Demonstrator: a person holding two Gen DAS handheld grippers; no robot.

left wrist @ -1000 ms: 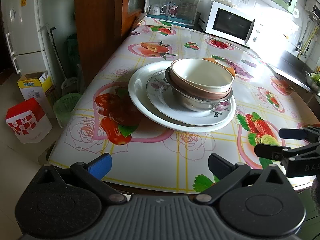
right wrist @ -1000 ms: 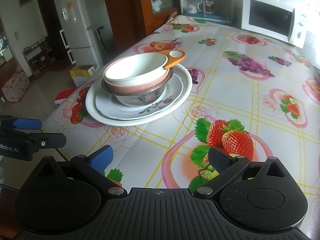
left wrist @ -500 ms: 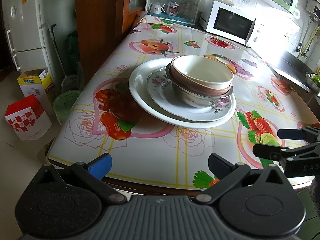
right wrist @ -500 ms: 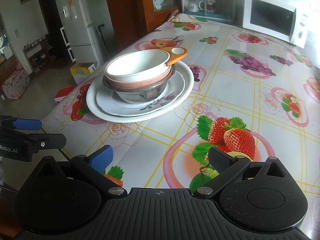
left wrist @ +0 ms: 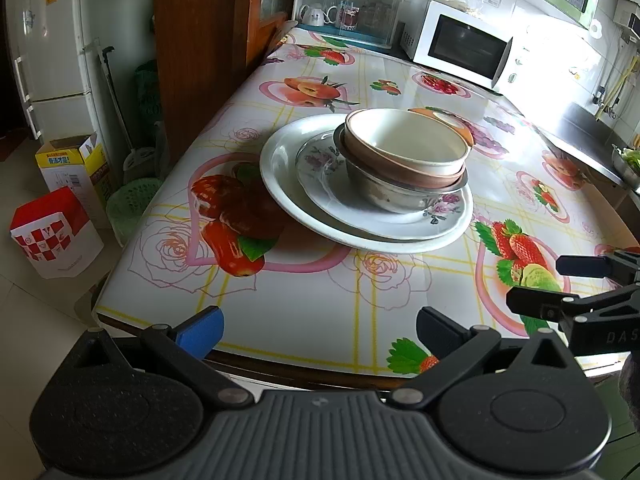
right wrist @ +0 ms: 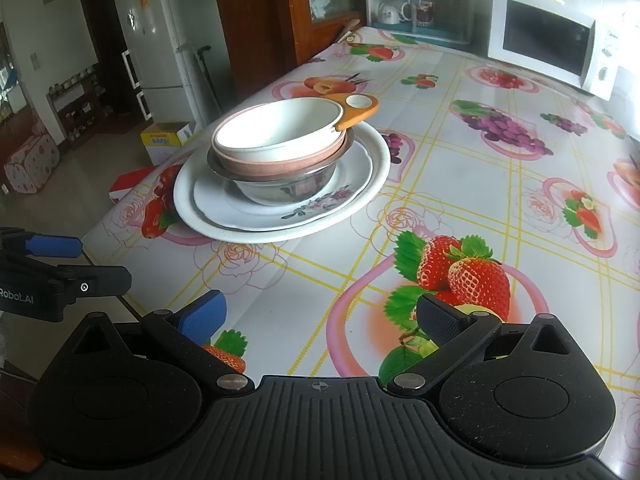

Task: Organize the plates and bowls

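Both my left gripper point(left wrist: 320, 326) and right gripper point(right wrist: 320, 316) hang spread and empty at the near edge, a little farther back than a second ago. The stack of plates and bowls point(left wrist: 376, 184) sits mid-table on the fruit-print tablecloth point(right wrist: 460, 200) — microwave point(left wrist: 460, 50) behind. Only the right view shows the orange handle point(right wrist: 358, 110) clearly.
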